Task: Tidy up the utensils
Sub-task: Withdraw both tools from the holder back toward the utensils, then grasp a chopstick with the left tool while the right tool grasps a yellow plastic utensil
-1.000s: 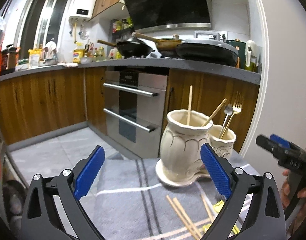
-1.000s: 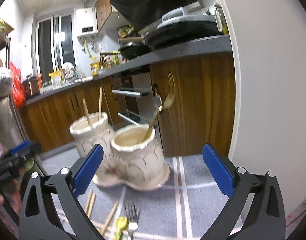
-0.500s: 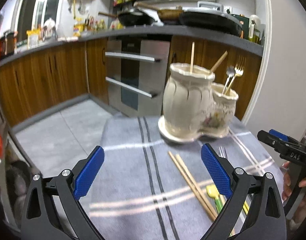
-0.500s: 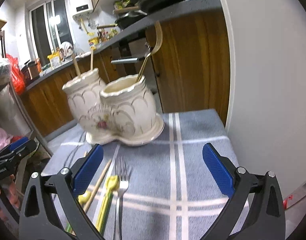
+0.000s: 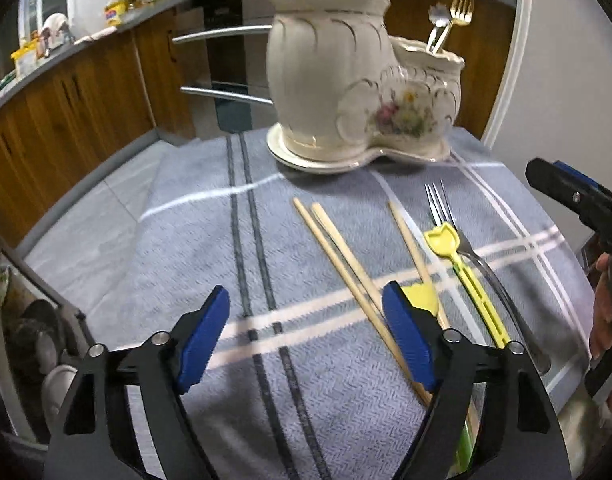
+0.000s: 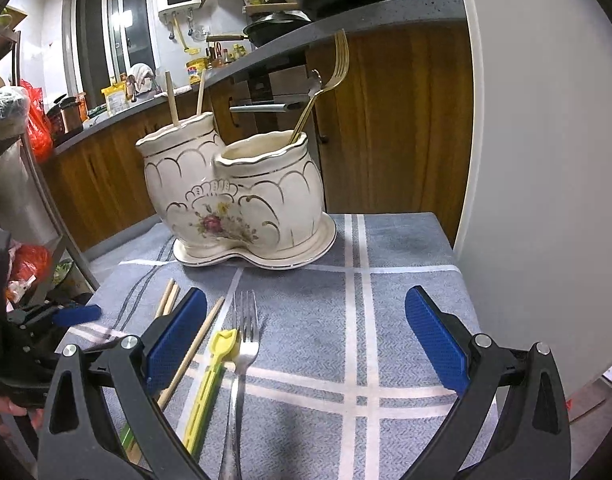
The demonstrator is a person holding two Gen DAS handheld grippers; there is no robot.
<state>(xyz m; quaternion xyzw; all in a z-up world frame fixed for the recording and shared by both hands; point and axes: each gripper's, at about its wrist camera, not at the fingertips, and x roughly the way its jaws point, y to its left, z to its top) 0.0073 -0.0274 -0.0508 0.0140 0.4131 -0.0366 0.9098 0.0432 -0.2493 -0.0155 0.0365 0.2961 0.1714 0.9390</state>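
Chopsticks (image 5: 338,256), fork (image 5: 466,240) flat beside holder (image 5: 346,80)

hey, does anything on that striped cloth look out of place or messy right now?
Yes. Three loose chopsticks, a silver fork and a yellow plastic utensil lie scattered on the cloth in front of the ceramic holder, whose two cups already hold chopsticks and cutlery upright. Nothing looks spilled or broken.

Glossy glazed ceramic holder (image 5: 346,80), woven cloth (image 5: 186,240), wooden chopsticks (image 5: 338,256), shiny metal fork (image 6: 242,344).
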